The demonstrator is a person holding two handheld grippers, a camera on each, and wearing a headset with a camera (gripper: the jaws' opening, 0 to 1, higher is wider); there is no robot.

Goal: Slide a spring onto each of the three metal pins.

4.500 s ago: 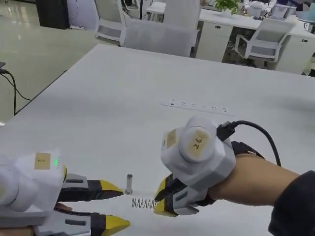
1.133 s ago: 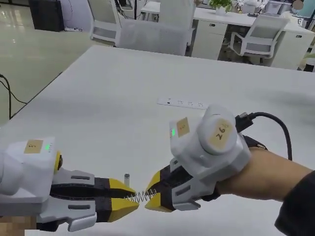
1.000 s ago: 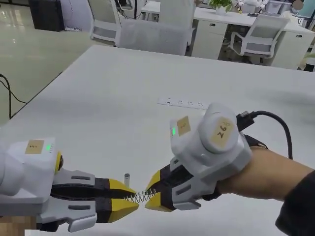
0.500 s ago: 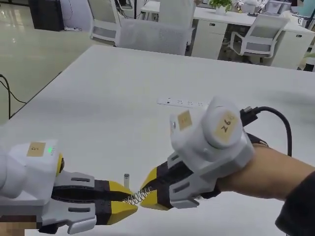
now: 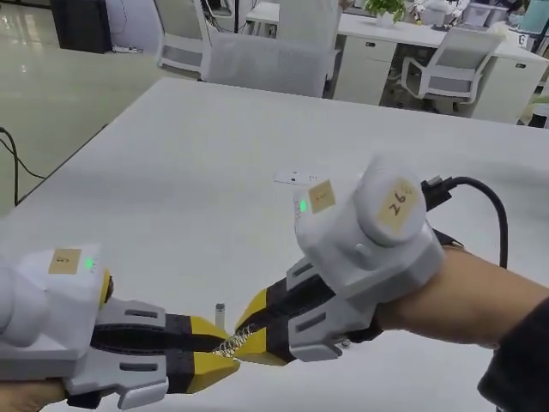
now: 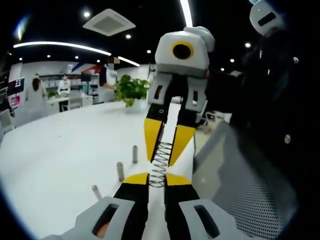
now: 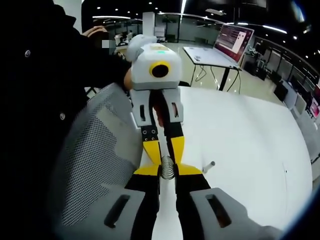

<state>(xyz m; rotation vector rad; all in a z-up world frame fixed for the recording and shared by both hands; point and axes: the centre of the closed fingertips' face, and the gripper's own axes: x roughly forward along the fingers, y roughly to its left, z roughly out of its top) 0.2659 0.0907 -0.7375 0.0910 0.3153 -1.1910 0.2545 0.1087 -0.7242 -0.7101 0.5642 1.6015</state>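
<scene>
A small metal spring [image 5: 230, 344] hangs above the white table [image 5: 257, 154], held between two facing grippers. My left gripper [image 5: 230, 353] comes in from the lower left and grips one end. My right gripper [image 5: 244, 336] comes from the right, shut on the other end. In the left gripper view my jaws [image 6: 157, 179] pinch the near end of the spring [image 6: 160, 170], and the right gripper [image 6: 163, 161] holds the far end. Three upright metal pins [image 6: 120, 171] stand in a row on the table to the left. One pin [image 5: 220, 311] shows just behind the spring.
A white power strip [image 5: 296, 178] lies flat mid-table. Office chairs [image 5: 257, 60] and desks stand beyond the far edge. A grey mesh chair back [image 7: 90, 165] is close beside the grippers at the table's near edge.
4.5 s ago the spring lay on the table at the right gripper's tips. It has since been lifted and brought to the left gripper, and the two grippers have closed in on each other.
</scene>
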